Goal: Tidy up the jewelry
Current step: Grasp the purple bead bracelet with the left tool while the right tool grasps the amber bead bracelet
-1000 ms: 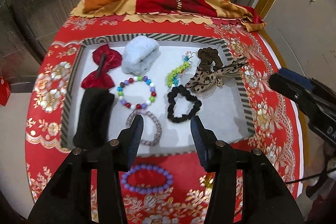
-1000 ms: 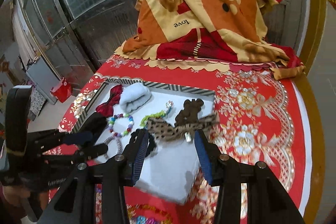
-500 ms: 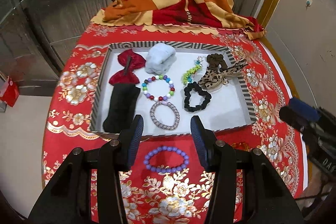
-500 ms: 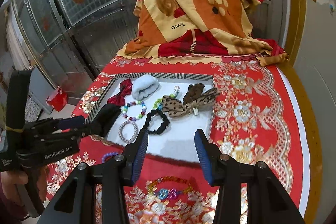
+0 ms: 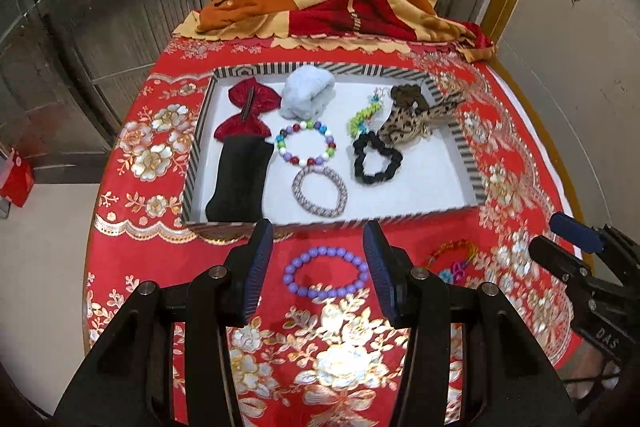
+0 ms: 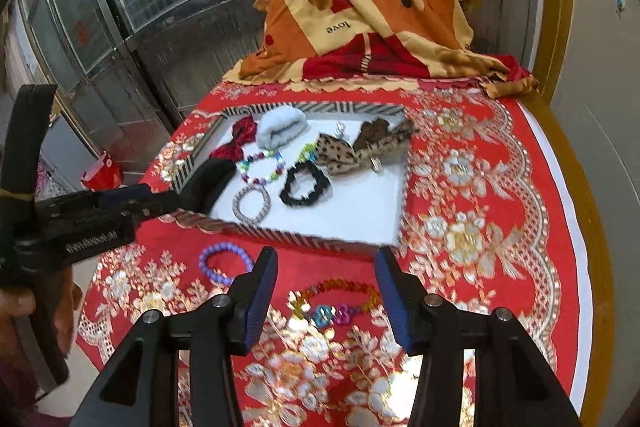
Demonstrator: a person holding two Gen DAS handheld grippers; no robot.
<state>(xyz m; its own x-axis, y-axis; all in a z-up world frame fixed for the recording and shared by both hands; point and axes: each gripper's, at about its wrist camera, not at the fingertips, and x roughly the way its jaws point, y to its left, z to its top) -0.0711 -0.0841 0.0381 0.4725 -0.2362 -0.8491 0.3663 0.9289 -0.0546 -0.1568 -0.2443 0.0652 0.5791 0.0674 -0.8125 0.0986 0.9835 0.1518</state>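
Observation:
A striped-rim tray (image 5: 464,163) (image 6: 304,235) holds a red bow (image 5: 246,113), a pale blue scrunchie (image 5: 306,95), a multicoloured bead bracelet (image 5: 306,149), a silver bangle (image 5: 320,191), a black scrunchie (image 5: 376,163), a leopard bow (image 5: 416,119) and a black pouch (image 5: 238,183). On the red cloth in front of the tray lie a purple bead bracelet (image 5: 326,277) (image 6: 224,263) and a rainbow bracelet (image 6: 338,301) (image 5: 454,259). My left gripper (image 5: 318,267) hangs open above the purple one. My right gripper (image 6: 326,293) is opening above the rainbow one, apart from it.
A folded orange and red blanket (image 6: 368,15) is piled at the table's far end. The red floral tablecloth (image 6: 472,211) drops off at the round table edge on the right. Metal doors (image 6: 120,7) stand to the left, with a red box (image 6: 102,173) on the floor.
Both grippers have drawn back from over the tray toward the near side of the table. The purple and rainbow bracelets now lie between their fingers in view.

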